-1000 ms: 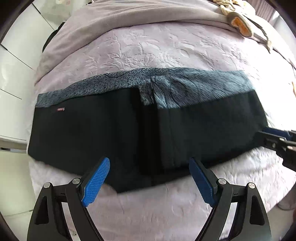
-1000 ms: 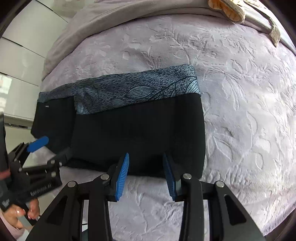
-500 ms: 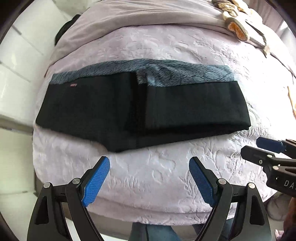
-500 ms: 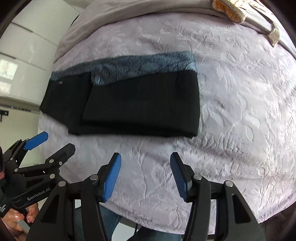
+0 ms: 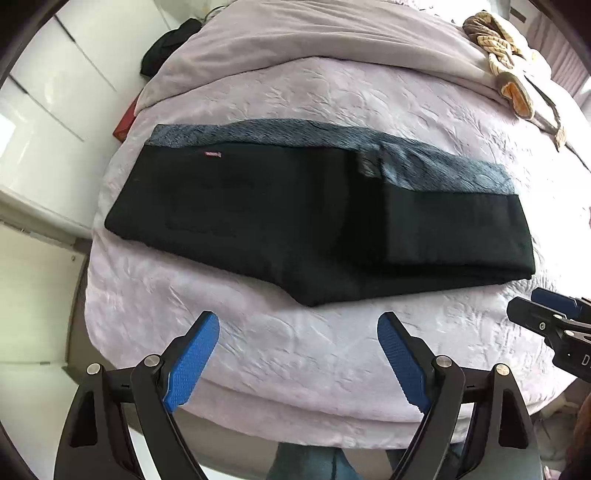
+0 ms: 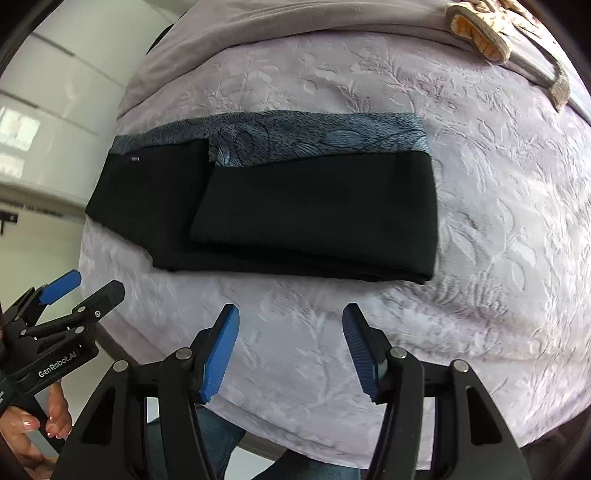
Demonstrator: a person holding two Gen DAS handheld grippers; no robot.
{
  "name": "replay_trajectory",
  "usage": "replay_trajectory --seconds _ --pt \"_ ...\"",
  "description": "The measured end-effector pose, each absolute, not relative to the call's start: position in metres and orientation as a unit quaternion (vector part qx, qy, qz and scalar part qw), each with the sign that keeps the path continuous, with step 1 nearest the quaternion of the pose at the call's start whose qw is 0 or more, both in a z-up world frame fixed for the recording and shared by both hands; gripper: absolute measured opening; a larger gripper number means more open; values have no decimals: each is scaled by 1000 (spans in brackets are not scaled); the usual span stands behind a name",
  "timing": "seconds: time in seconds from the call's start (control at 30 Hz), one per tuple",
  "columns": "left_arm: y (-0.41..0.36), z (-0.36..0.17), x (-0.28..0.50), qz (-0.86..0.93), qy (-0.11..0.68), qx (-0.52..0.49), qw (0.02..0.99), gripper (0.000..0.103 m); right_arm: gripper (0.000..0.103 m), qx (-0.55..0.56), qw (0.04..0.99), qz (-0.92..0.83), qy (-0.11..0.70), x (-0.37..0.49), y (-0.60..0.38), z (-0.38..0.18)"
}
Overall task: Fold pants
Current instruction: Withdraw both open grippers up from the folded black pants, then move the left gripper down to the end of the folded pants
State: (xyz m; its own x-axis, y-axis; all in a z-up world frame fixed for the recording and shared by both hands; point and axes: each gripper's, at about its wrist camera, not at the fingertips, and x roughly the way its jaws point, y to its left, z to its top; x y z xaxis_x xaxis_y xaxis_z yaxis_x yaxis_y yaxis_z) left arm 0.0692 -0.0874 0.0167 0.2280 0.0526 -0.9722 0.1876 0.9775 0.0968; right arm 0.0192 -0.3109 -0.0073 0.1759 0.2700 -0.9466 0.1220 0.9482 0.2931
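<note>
Black pants [image 5: 295, 229] with a blue-grey patterned strip along the far edge lie flat on the lilac bed, the right part folded over the left. They also show in the right wrist view [image 6: 295, 210]. My left gripper [image 5: 297, 332] is open and empty, above the bedspread just in front of the pants' near edge. My right gripper [image 6: 290, 328] is open and empty, also in front of the near edge. Each gripper shows in the other's view: the right one [image 5: 546, 317] at the right, the left one [image 6: 81, 288] at the left.
The lilac embossed bedspread [image 5: 332, 354] covers the bed, with a grey blanket [image 5: 314, 33] at the far side. A beige woven bag with a strap [image 5: 506, 74] lies at the far right. White cabinets [image 5: 48, 96] stand to the left. The bed's near edge is just below the grippers.
Both grippers have pulled back from the pants toward the bed's near edge. The right gripper's jaws have opened wider. The pants lie folded as before.
</note>
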Motion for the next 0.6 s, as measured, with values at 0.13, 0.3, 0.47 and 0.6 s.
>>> replay_trajectory --seconds 0.13,0.3,0.47,0.6 --pt "-59 14 83 -70 618 108 776 89 62 169 756 30 632 25 -276 -3" --pt "-19 0 93 -95 622 121 768 89 63 175 748 18 640 32 -228 -11" --pt "21 -15 99 -98 632 115 760 89 63 162 743 15 650 37 -187 -17" --pt "45 -22 107 -93 638 98 758 89 63 161 740 1 653 43 -172 -19"
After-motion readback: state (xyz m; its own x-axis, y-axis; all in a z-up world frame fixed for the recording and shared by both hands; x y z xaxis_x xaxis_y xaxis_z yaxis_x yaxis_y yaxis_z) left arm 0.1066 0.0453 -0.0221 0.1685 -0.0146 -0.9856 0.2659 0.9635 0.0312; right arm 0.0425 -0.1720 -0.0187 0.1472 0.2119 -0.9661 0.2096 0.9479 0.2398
